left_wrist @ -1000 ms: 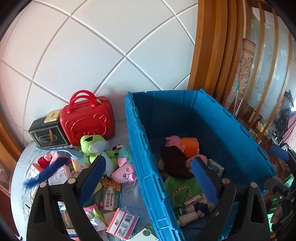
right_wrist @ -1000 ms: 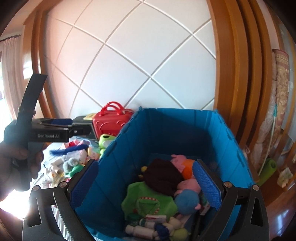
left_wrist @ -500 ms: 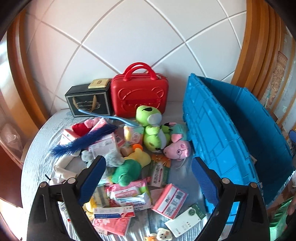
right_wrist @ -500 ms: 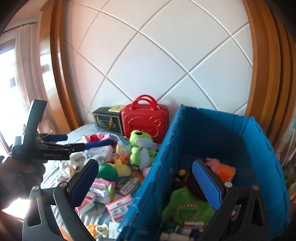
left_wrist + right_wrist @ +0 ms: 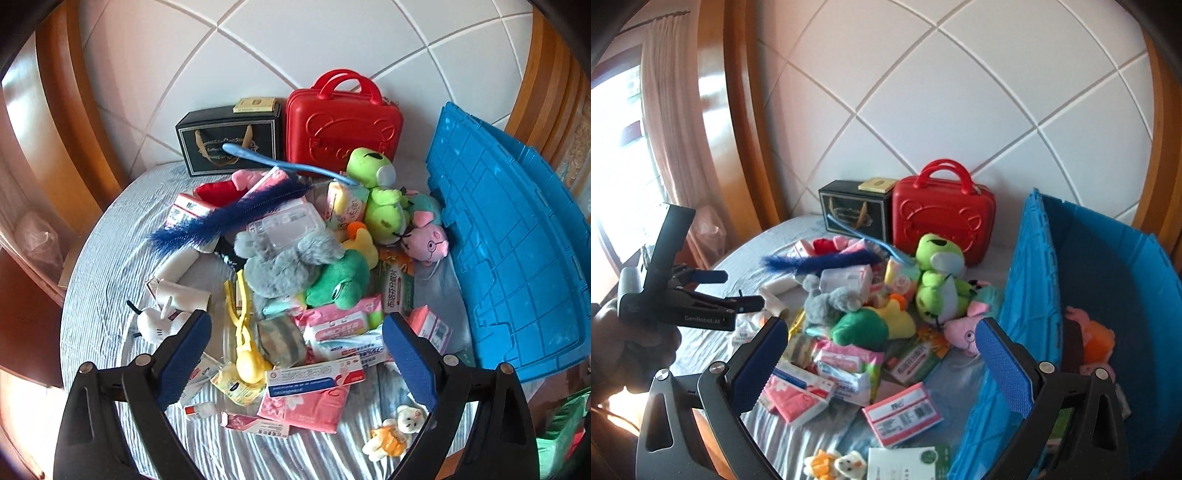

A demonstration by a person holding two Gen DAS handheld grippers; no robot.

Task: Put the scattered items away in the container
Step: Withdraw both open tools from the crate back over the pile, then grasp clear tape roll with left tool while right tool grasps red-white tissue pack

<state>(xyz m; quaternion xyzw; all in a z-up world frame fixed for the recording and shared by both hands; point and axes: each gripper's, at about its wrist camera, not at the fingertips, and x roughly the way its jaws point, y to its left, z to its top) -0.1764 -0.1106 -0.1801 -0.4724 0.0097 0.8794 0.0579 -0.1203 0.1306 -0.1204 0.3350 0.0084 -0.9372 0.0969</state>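
Observation:
A pile of scattered items lies on the striped cloth: a light green frog plush (image 5: 380,199) (image 5: 938,280), a dark green plush (image 5: 340,280), a grey plush (image 5: 284,258), a pink pig plush (image 5: 424,240), a blue feather duster (image 5: 229,221), wipes packs (image 5: 340,328) and boxes. The blue container (image 5: 517,240) (image 5: 1108,280) stands at the right and holds several plush toys. My left gripper (image 5: 295,354) is open and empty above the pile's near side; it also shows in the right wrist view (image 5: 731,288). My right gripper (image 5: 882,358) is open and empty beside the container's left wall.
A red case (image 5: 343,118) and a black gift box (image 5: 229,144) stand against the white tiled wall. Wooden frames flank the wall. A small bear toy (image 5: 395,428) lies near the cloth's front edge. A curtain (image 5: 676,122) and a bright window are at left.
Both grippers have swung left, away from the container's inside and over the pile. Both stay open and empty.

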